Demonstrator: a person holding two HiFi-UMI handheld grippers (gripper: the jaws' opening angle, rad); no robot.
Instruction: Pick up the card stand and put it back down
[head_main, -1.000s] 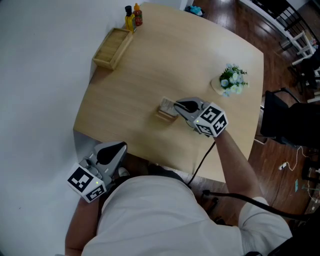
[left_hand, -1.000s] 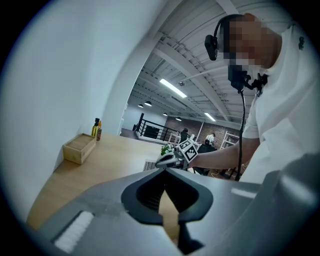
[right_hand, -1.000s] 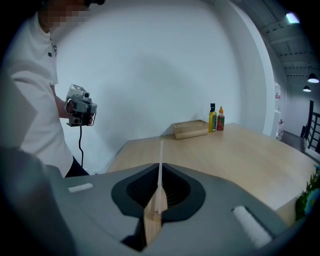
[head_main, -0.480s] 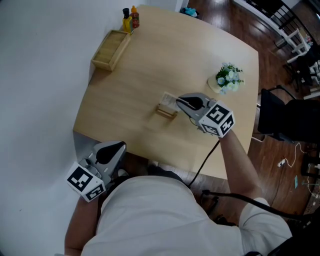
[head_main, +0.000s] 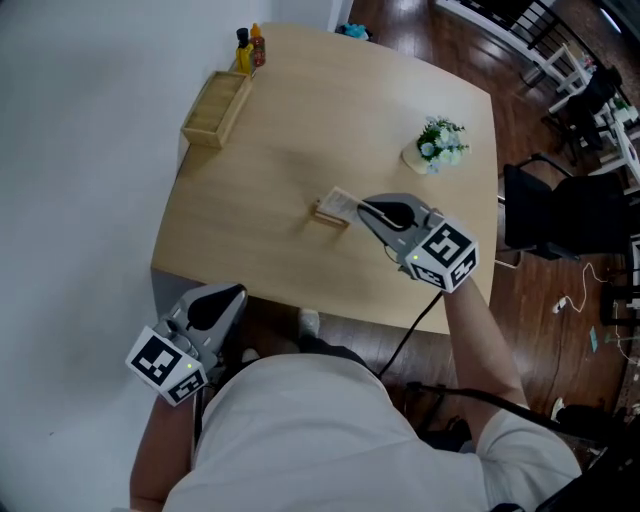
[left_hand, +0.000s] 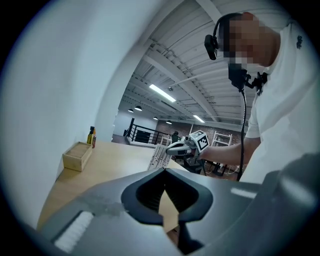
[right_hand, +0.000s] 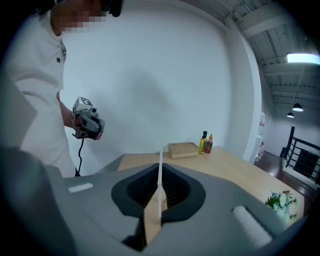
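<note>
In the head view the right tongs (head_main: 362, 208) grip the light-wood card stand with its clear upright panel (head_main: 333, 207). It is now raised off the pale wooden table (head_main: 280, 120) it stood on a second ago, so the lift is made and the setting-down remains; I count one stand, one open wooden box (head_main: 215, 108), two small bottles (head_main: 243, 48) and one pot of white flowers (head_main: 432, 145). In the left gripper view the left tongs (left_hand: 164, 172) are closed on nothing, and the stand (left_hand: 159, 157) hangs above the table. In the right gripper view that stand (right_hand: 152, 220) sits edge-on, pinched between the jaws.
</note>
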